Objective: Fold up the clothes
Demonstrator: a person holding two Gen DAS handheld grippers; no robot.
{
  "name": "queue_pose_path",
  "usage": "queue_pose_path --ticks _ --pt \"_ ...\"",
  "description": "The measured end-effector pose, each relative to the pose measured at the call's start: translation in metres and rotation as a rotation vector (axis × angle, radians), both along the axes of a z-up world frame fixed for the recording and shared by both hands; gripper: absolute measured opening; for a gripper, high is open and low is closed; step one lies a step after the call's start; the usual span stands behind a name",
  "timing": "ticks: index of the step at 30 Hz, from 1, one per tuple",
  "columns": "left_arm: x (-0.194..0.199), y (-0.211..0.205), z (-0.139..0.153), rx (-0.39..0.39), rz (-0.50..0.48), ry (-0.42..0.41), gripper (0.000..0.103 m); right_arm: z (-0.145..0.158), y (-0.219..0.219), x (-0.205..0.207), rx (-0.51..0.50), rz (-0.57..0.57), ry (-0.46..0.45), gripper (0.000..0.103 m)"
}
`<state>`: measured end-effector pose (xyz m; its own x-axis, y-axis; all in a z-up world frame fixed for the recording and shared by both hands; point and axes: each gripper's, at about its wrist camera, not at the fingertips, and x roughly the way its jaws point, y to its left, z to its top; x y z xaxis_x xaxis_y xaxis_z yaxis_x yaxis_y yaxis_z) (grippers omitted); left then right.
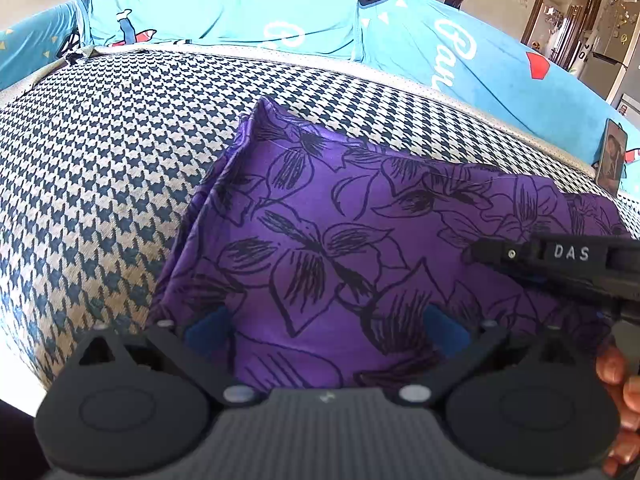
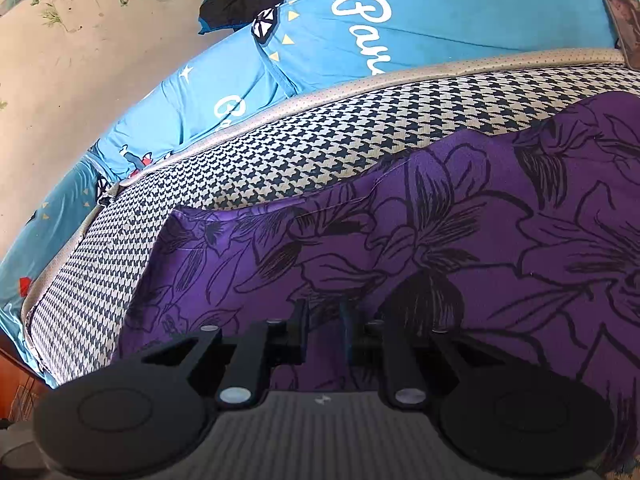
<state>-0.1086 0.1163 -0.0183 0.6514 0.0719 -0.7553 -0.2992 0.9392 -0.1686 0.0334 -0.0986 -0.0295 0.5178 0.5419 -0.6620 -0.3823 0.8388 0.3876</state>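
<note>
Purple floral cloth (image 1: 360, 248) lies folded on the houndstooth cushion (image 1: 100, 160). Left gripper (image 1: 326, 326) released, fingers spread over the near hem; right gripper (image 2: 326, 326) nearly clenched, cloth between its fingers, grasp unclear. Pinch the hem, carry toward 12 o'clock, edges aligned.

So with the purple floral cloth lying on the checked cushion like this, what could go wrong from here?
The left gripper stands open over the purple cloth, so it may grab several layers. The bunched far-left edge could fold in crooked. The right gripper, nearly closed, might drag the fabric.

garment's right end: we saw the purple floral garment (image 1: 320, 240) run off both views' right edges.
phone: the phone (image 1: 611, 156) was too small for us to read its screen.
hand: we saw only fingertips (image 1: 612, 364) at the frame's edge.
</note>
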Motion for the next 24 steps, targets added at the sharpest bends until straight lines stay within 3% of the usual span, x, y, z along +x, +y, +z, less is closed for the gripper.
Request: queue_pose_path --ticks 17,20,24 --pt "-0.014 0.010 0.004 0.070 0.042 -0.012 0.103 -0.001 -0.008 -0.061 -0.085 0.047 -0.071 0.017" --pt "-0.018 0.026 0.005 0.091 0.123 -0.002 0.103 -0.002 -0.013 -0.064 -0.070 0.046 -0.060 0.017" --pt "-0.026 0.065 0.001 0.011 0.270 0.028 0.103 -0.003 -0.017 -0.069 -0.067 0.054 -0.057 0.017"
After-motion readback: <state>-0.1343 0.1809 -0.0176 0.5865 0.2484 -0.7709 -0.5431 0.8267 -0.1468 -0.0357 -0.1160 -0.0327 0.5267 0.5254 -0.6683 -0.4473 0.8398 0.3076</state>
